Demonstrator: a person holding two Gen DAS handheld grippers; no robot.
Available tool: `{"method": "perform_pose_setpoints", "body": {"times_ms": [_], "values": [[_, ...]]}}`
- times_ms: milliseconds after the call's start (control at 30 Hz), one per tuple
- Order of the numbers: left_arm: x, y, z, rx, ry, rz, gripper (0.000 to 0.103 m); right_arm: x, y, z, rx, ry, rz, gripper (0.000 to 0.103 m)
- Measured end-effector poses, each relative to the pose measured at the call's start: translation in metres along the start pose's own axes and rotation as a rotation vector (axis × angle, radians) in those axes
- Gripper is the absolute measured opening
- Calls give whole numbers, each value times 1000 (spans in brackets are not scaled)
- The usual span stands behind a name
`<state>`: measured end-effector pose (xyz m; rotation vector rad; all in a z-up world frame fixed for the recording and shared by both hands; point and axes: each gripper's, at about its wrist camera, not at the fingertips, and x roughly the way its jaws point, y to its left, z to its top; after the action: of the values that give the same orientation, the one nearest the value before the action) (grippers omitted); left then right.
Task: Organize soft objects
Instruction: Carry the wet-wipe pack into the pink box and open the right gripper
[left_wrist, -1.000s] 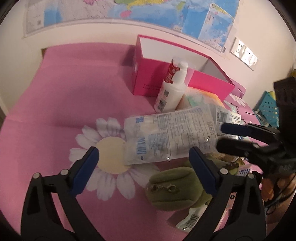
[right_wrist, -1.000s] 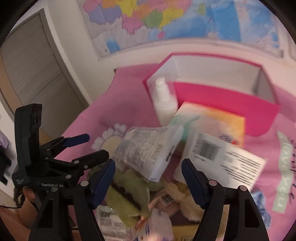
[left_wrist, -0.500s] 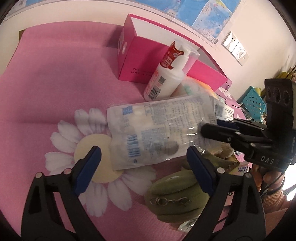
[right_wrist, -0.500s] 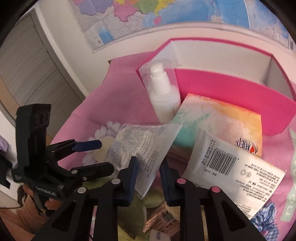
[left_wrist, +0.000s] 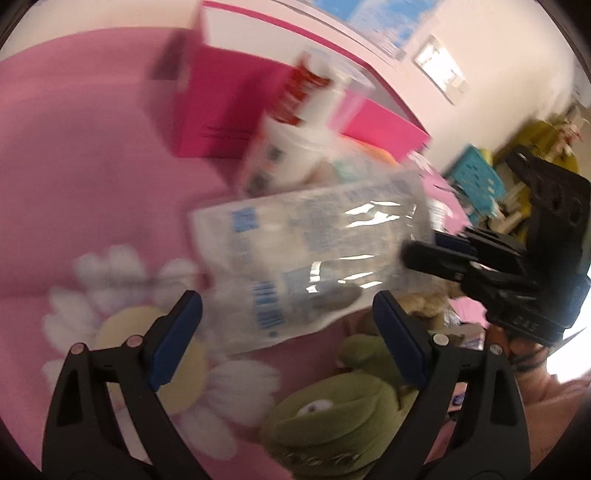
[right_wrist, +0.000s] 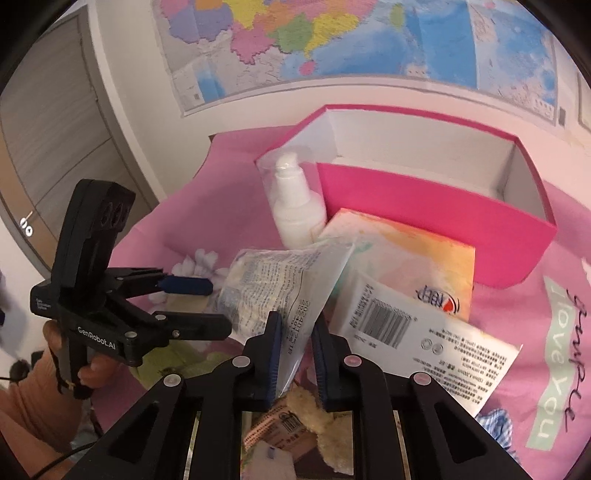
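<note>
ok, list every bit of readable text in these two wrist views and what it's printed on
"GenRobot.AI": body of the left gripper, right wrist view.
"love you": pale green strip on the pink cloth, with dark script beside it that I can't make out.
Clear plastic packet, pinched by the right gripper: fine print and digits, too small.
White pouch: barcode and small print, unreadable.
Tissue pack: red-blue logo, letters unclear.
Wall map: labels too small.
Left wrist view: motion-blurred, nothing legible.

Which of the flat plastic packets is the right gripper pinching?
The clear packet with small blue print, its corner between the right gripper's pads. The white packet with the big barcode lies beside it, ungripped.
</note>
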<state>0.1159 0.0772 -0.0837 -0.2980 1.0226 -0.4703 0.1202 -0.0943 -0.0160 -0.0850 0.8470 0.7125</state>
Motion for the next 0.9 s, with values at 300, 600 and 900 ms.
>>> {"method": "perform_pose_setpoints", "body": {"times_ms": [300,600,900], "values": [[-7,-8,8,-28,-16,-44,80,1,-6,1,20,-17,3,16],[-71,-44,18,38,-178,15,74,-48,1,20,-9,-118,90,16],[-115,-74,79,148,-288,133,74,-73,-4,69,-25,-220,140,16]]}}
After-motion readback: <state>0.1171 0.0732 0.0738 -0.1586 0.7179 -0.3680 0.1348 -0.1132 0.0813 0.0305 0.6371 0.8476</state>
